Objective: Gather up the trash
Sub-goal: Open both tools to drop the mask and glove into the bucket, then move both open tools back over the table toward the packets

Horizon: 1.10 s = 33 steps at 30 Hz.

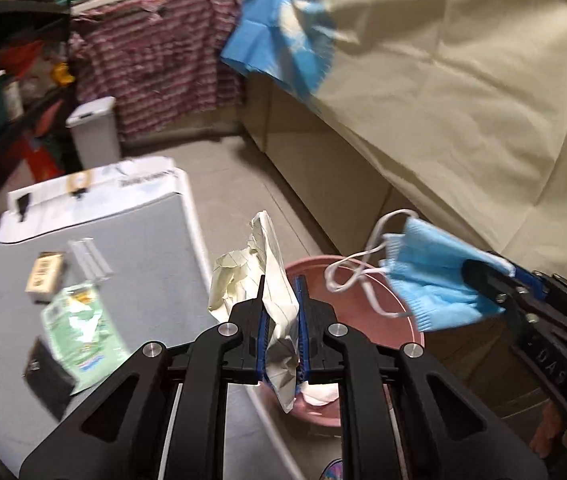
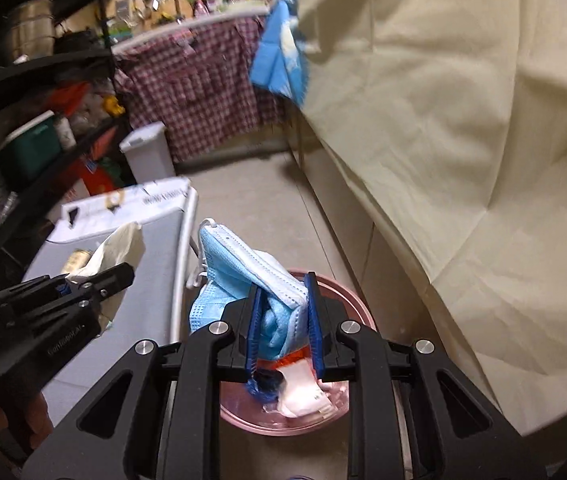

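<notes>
My left gripper (image 1: pixel 281 280) is shut on a crumpled cream paper (image 1: pixel 259 272) and holds it over the near edge of a pink bin (image 1: pixel 379 320) on the floor. My right gripper (image 2: pixel 283 284) is shut on a blue face mask (image 2: pixel 243 280) above the same pink bin (image 2: pixel 347 300), which holds white and red trash. The mask (image 1: pixel 435 280) and right gripper (image 1: pixel 491 276) show at the right of the left wrist view. The left gripper (image 2: pixel 117 274) with the paper (image 2: pixel 119 248) shows at the left of the right wrist view.
A grey table (image 1: pixel 143 248) on the left carries a green wrapper (image 1: pixel 79 328), a small box (image 1: pixel 43 276) and a dark object (image 1: pixel 47 372). A cream cloth (image 1: pixel 463 100) hangs at right. A white lidded bin (image 1: pixel 93 132) and dark shelves (image 2: pixel 23 100) stand behind.
</notes>
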Motion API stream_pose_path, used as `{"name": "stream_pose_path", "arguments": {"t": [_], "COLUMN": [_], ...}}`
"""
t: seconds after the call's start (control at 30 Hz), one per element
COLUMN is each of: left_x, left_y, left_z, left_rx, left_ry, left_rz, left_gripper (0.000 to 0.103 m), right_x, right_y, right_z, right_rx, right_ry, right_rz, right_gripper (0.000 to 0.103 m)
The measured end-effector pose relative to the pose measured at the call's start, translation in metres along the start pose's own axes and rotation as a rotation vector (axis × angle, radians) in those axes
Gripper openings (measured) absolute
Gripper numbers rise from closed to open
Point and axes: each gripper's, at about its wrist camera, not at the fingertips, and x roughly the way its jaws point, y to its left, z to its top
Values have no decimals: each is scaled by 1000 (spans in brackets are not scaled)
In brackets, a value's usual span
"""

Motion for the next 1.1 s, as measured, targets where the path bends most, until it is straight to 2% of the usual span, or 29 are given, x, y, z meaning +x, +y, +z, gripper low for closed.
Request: {"name": "stream_pose_path", "arguments": {"t": [0.07, 0.13, 0.17, 0.2, 0.23, 0.33, 0.5, 0.63, 0.8, 0.97, 1.1], "left_x": [16, 34, 41, 49, 53, 62, 65, 51, 8, -31, -61], "left_y": [-7, -14, -16, -18, -18, -13, -8, 2, 52, 118, 178], "left_z": [0, -2, -2, -3, -4, -6, -7, -4, -7, -18, -34], "left_rx": [13, 36, 49, 59, 62, 50, 7, -9, -85, -145, -233], "left_ry": [23, 63, 90, 120, 131, 150, 159, 130, 55, 6, -16], "left_rz": [-10, -6, 5, 30, 53, 64, 51, 54, 100, 213, 283], "left_gripper": [15, 24, 40, 55, 58, 58, 58, 58, 58, 58, 58], "right_x": [14, 32, 38, 44, 51, 57, 55, 42, 22, 16, 17], "right_y": [-6, -14, -16, -19, -20, -18, -18, -11, 19, 69, 113], "right_z": [-3, -7, -8, -10, -12, -14, -15, -12, -5, -4, -6], "right_rx": [-2, 4, 5, 7, 6, -21, 4, 9, -1, -42, -94], "right_ry": [35, 81, 95, 115, 139, 143, 149, 116, 37, 24, 21], "right_rz": [1, -14, -20, -19, -11, -48, -20, 7, 104, 185, 236], "right_gripper": [24, 28, 39, 46, 52, 57, 60, 69, 75, 79, 82]}}
